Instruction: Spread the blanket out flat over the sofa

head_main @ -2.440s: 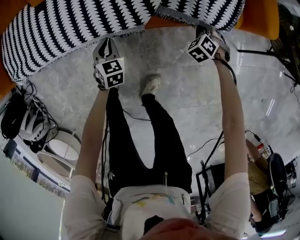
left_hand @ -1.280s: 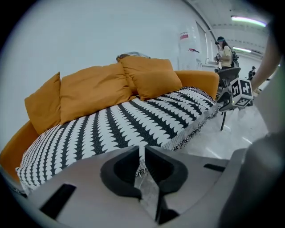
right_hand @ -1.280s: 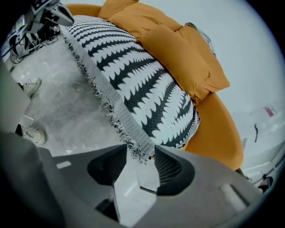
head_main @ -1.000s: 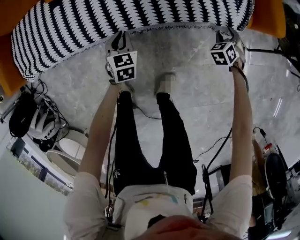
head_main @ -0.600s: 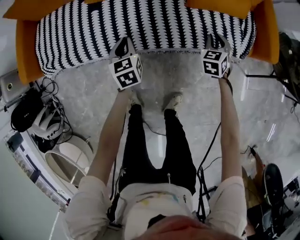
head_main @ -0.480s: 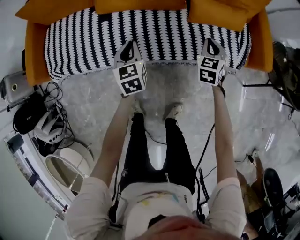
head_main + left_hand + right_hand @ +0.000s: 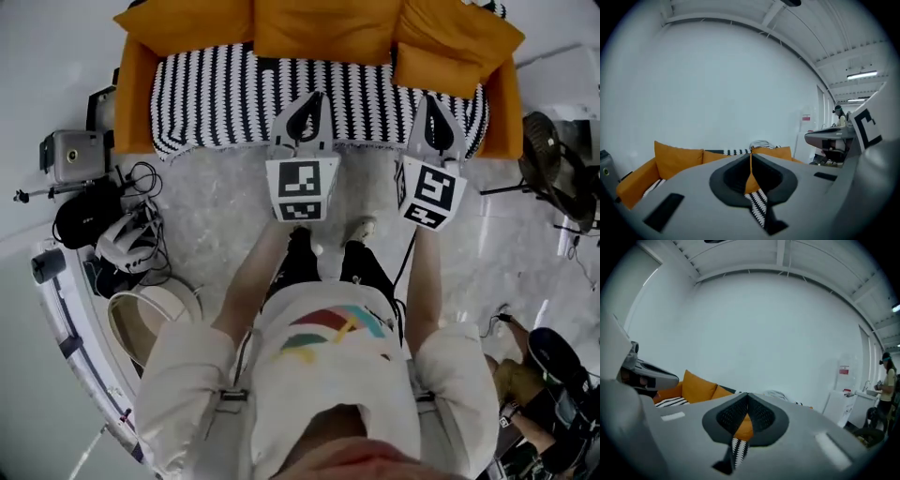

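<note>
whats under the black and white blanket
The orange sofa: its arms stick out at both ends of the blanket, and orange cushions sit along its back edge. The seat itself is covered, so anything lying on it cannot be seen.

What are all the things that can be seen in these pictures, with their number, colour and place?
sofa: one, orange, top of the head view
cushions: three, orange, along its back
blanket: one, black-and-white, covering the seat
box-shaped device: one, grey, left of the sofa
bag: one, black, floor at left
round tub: one, cream, floor lower left
fan: one, black, right edge
left gripper: one, grey, shut and empty, pointed at the sofa
right gripper: one, grey, shut and empty, beside it
</note>
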Motion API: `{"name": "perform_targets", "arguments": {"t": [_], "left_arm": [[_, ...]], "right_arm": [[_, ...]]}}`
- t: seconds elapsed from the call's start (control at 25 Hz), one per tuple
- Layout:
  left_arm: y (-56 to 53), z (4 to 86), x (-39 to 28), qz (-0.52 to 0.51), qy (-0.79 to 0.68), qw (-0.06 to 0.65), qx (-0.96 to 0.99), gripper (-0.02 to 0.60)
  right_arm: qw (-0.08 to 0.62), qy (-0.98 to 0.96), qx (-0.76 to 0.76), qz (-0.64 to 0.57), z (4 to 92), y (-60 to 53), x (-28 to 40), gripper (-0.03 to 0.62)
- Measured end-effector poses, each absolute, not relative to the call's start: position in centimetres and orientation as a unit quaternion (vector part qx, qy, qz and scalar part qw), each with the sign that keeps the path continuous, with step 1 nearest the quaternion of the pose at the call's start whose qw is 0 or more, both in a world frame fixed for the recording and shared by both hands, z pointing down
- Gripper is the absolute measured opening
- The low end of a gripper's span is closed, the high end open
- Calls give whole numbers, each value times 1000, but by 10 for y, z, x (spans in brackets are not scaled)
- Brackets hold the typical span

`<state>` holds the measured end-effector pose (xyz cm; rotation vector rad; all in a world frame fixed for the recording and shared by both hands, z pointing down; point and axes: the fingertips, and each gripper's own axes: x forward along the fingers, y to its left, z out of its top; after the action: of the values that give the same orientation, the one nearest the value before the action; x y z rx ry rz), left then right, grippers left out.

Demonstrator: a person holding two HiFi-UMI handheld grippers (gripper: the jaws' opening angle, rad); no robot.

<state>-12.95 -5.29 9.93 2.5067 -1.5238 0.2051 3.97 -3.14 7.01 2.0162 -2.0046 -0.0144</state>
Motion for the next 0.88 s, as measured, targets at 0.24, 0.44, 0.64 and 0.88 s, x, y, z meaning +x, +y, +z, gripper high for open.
{"name": "perform_targets", "arguments": {"t": [0.24, 0.44, 0.64, 0.88], "left_arm": [[3, 14, -146, 19, -523, 69, 849, 21], [27, -12, -162, 2, -532, 31, 846, 21], [26, -22, -173, -9, -541, 25, 841, 21], [21, -40, -160, -16, -538, 1, 843, 21]], "right_arm": [[109, -728, 676, -46, -9, 30, -14, 5], [101, -752, 650, -42, -15, 52, -42, 5], [110, -754, 647, -37, -12, 66, -46, 5], [103, -748, 654, -50, -23, 70, -38, 3]]}}
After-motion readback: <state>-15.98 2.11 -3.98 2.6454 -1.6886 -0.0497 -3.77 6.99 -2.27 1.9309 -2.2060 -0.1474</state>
